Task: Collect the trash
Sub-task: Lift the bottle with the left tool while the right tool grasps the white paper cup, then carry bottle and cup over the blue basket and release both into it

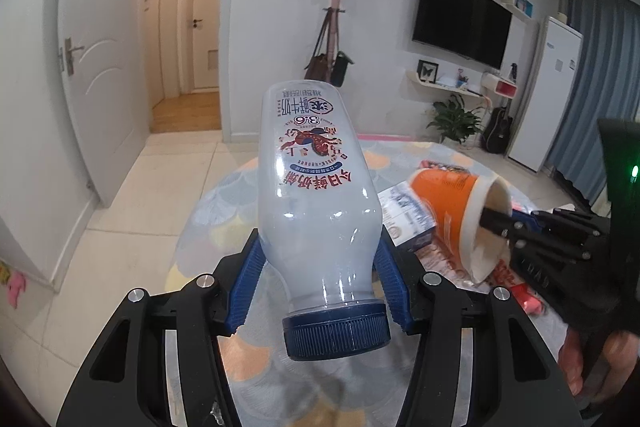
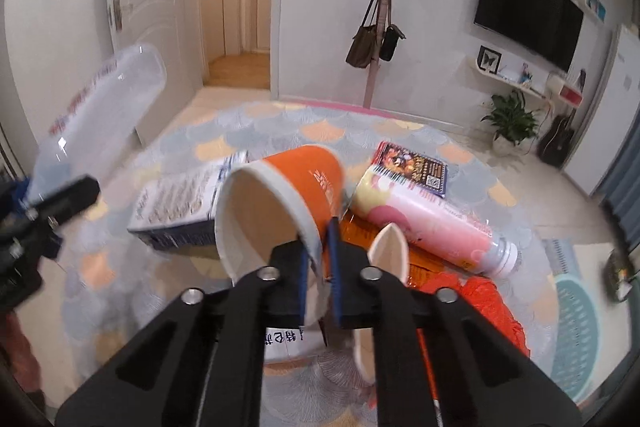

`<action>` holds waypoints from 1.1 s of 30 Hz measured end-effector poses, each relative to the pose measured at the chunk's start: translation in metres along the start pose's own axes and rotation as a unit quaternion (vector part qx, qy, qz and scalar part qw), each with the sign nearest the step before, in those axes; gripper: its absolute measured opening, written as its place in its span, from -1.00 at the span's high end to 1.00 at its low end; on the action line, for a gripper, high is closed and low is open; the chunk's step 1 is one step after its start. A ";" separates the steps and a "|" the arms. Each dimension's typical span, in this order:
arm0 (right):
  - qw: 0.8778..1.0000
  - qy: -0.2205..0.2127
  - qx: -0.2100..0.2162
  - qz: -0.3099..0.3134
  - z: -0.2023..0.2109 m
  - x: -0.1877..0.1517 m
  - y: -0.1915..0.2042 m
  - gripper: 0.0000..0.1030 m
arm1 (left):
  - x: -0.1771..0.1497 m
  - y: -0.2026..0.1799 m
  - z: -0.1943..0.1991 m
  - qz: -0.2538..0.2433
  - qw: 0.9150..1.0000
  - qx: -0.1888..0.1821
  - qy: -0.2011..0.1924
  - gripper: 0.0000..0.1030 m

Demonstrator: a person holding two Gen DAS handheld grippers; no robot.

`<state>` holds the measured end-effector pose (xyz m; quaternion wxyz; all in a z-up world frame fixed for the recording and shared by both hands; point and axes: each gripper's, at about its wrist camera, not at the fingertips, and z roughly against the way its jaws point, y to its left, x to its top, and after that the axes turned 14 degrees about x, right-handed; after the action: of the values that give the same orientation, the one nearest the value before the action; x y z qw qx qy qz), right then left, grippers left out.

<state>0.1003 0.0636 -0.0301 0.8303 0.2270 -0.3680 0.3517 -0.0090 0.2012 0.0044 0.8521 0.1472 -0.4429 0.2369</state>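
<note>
My left gripper [image 1: 318,259] is shut on an empty clear milk bottle [image 1: 316,195] with a blue cap, held above the round table with its cap toward the camera. The bottle also shows at the left of the right wrist view [image 2: 96,115]. My right gripper [image 2: 318,247] is shut on the rim of an orange paper cup [image 2: 280,203], tilted on its side with its mouth toward the camera. The cup also shows in the left wrist view [image 1: 452,203], with the right gripper [image 1: 496,223] clamped on its rim.
On the patterned table [image 2: 240,131] lie a blue-white carton [image 2: 184,203], a pink bottle [image 2: 424,223], a dark snack packet [image 2: 416,167], a flattened paper cup [image 2: 390,247] and orange-red wrappers [image 2: 480,299]. A teal basket [image 2: 576,323] stands on the floor at the right.
</note>
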 end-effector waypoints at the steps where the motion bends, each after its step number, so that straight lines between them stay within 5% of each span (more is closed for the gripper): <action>1: 1.000 -0.005 0.005 -0.007 0.004 0.001 -0.002 0.94 | 0.002 0.000 0.000 -0.002 1.000 -0.003 -0.002 -0.02; 11: 0.992 -0.086 0.048 -0.082 0.079 0.011 -0.043 0.97 | 0.014 -0.046 0.025 -0.038 0.997 -0.052 -0.039 -0.02; 25: 0.969 -0.186 -0.072 -0.146 0.181 -0.018 -0.132 0.97 | 0.021 -0.155 0.051 -0.105 0.979 -0.156 -0.076 -0.02; 33: 0.941 -0.198 -0.181 -0.206 0.218 -0.061 -0.204 0.97 | 0.018 -0.237 0.042 -0.131 0.960 -0.243 -0.036 -0.02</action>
<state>0.1257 -0.2331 0.0350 0.8221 0.2084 -0.5275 0.0488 0.0982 -0.0132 0.0334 0.8694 0.0008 -0.4941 0.0027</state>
